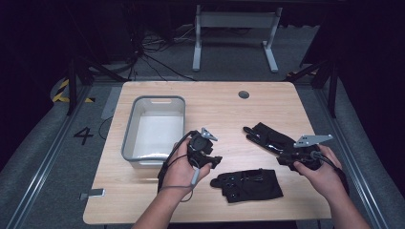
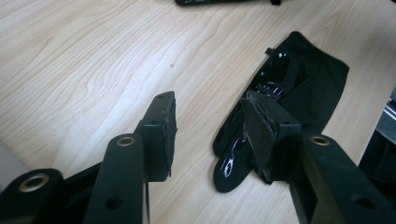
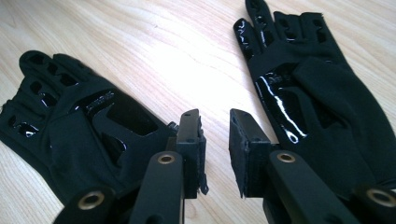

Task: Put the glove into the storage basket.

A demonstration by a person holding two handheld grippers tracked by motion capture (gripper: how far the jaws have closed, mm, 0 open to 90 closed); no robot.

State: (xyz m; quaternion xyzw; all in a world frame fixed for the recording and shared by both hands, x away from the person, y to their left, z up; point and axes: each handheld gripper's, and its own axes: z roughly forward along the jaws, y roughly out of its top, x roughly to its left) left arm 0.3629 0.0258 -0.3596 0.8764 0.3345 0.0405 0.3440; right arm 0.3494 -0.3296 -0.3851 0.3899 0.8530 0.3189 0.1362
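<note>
Two black fingerless gloves lie flat on the wooden table (image 1: 215, 107). One glove (image 1: 248, 184) lies near the front edge, and the other glove (image 1: 266, 137) lies to its upper right. My left gripper (image 1: 214, 161) hovers just left of the front glove, open with bare wood between its jaws (image 2: 212, 121); that glove (image 2: 303, 84) lies beyond its right jaw. My right gripper (image 1: 284, 157) is above the gap between the gloves, open and holding nothing (image 3: 215, 135). In the right gripper view the front glove (image 3: 79, 126) lies left of the jaws and the far glove (image 3: 313, 98) right of them.
A grey plastic bin (image 1: 133, 133) stands on the left half of the table, close to my left hand. A round cable hole (image 1: 243, 94) sits near the far edge. Beyond the table are a white frame (image 1: 234, 33) and cables on the floor.
</note>
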